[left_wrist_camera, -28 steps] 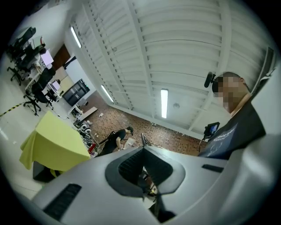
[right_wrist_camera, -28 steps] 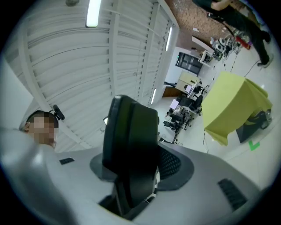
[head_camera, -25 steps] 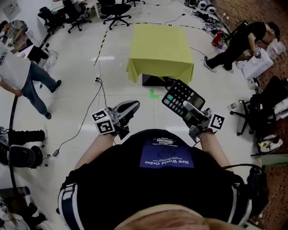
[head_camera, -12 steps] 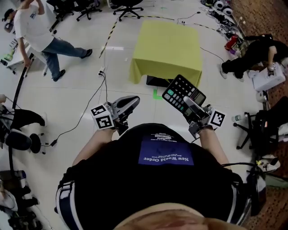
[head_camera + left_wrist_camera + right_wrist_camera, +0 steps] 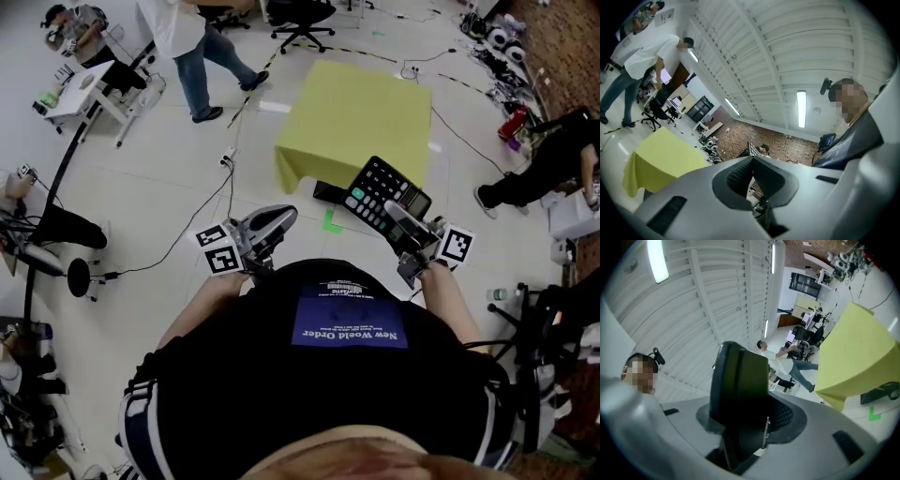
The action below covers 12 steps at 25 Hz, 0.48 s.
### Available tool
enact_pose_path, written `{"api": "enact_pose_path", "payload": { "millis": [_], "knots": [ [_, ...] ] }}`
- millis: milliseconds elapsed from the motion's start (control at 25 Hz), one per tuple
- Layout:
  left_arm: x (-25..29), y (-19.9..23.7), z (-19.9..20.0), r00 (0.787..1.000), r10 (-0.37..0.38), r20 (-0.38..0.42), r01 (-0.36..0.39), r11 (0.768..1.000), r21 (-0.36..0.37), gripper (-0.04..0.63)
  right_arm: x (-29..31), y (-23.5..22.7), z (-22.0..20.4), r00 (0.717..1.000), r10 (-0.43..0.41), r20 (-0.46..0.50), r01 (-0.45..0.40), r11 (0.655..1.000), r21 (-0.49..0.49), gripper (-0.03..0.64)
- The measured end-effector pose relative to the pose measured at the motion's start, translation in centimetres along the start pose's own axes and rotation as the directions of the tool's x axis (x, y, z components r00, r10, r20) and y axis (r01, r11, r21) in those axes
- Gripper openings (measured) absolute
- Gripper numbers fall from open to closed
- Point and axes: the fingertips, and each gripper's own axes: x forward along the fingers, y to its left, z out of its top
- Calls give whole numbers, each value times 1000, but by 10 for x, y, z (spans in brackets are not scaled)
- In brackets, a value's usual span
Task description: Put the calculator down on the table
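- Now the yellow-covered table (image 5: 361,112) sits larger and nearer in the head view than a second ago. The person carrying both grippers has been walking toward it, so the approach is under way, but the table is still well apart from the grippers.
- The calculator (image 5: 386,195) has not changed place in the grip. The right gripper (image 5: 401,221) stays clenched on its lower end, keypad up, and holds it in the air over the floor short of the table.
- The left gripper (image 5: 281,217) rides alongside — its jaws are drawn together with nothing between them.
- A bystander in a white shirt and jeans (image 5: 187,37) has crossed from the left to the table's far left corner — probably something to watch on the way in.
- For the task, I judge that nothing has been set down yet. The remaining walk comes first, then lowering and release.
- Count: one calculator, one table, two grippers, one green floor mark (image 5: 330,222) just before the table, and at least three other people around the room.
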Motion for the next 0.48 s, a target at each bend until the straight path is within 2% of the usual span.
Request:
{"api": "enact_pose_path", "payload": {
  "millis": [240,360,480],
  "knots": [
    [4,46,18,1000,2,-5,-2,999,-33,6,28,-24,17,1000,-6,12,6,1000,1,175],
    [14,71,32,999,-46,-19,45,998,-52,7,45,-35,31,999,-41,29,42,999,-9,175],
    [31,106,61,991,-128,-32,127,991,-47,6,71,-45,56,994,-83,66,87,995,-50,175]
  ]
}}
